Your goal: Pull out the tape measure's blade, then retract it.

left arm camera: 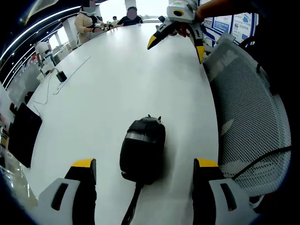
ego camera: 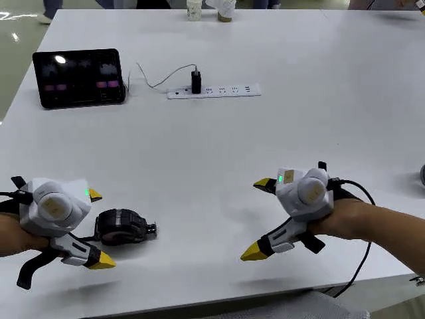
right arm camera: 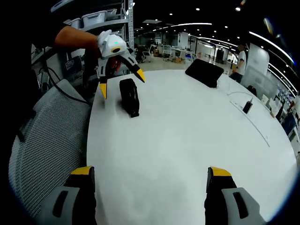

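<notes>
1. White table (ego camera: pixel 265 133) — dark tablet (ego camera: pixel 80 76) and power strip (ego camera: pixel 212 91) toward the far side.
2. Right gripper (ego camera: pixel 257 217): jaws spread wide, holding nothing, well apart from the tape measure.
3. Left gripper (ego camera: pixel 99 229): jaws spread too, not touching it.
4. Black tape measure (ego camera: pixel 119 226) — flat on the table between the left jaws, blade in.

In the head view the left edge is cutting off the hand (ego camera: pixel 8 234) holding the left gripper (ego camera: pixel 101 228); the top edge is cropping a pale cup (ego camera: pixel 193 9); the right edge is slicing a dark round object (ego camera: pixel 422 175); the tablet (ego camera: pixel 80 77) is showing glowing marks too blurred to read; in the left gripper view the strap (left arm camera: pixel 133 201) of the tape measure (left arm camera: pixel 143 149) is running off the bottom edge.
</notes>
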The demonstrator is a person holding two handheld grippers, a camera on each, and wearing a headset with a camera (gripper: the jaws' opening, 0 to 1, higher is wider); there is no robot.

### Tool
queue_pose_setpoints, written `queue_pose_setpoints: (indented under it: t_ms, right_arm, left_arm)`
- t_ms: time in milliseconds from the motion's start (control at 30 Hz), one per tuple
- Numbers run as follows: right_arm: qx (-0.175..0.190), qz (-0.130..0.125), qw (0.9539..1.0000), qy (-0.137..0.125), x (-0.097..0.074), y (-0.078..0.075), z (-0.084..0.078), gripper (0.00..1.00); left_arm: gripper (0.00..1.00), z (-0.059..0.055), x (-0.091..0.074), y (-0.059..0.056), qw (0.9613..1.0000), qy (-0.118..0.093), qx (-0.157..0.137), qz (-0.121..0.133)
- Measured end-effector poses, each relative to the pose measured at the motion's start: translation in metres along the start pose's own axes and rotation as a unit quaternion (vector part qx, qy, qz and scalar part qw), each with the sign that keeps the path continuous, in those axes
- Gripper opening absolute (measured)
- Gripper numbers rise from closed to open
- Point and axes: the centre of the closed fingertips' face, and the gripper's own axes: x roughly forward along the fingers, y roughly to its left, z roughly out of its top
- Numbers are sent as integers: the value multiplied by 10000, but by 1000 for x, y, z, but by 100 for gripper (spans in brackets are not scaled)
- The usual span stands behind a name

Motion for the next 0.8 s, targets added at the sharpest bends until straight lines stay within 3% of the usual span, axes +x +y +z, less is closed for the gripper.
queue_pose_setpoints:
  t_ms: [233, 467, 533, 600, 700, 800]
  right_arm:
    - [-127, 236, 9996, -9, 20, 6, 19, 99]
    - [-166, 410, 9990, -54, 34, 9, 38, 99]
    - [-182, 448, 9988, -55, 37, 10, 42, 99]
    - [-208, 459, 9987, -57, 40, 12, 47, 98]
    - [-304, 526, 9981, -57, 45, 14, 53, 87]
    - [-343, 577, 9977, -75, 51, 17, 58, 88]
  left_arm:
    - [66, 6, 4, 1, 9997, 163, 151, -75]
    - [45, 16, 5, 3, 9997, 129, 190, -103]
    - [35, 18, 7, 0, 9994, 142, 250, -175]
    - [30, 19, 9, 4, 9988, 214, 424, -71]
    - [29, 18, 9, 3, 9988, 270, 387, -145]
    - [29, 18, 8, 2, 9987, 242, 418, -175]
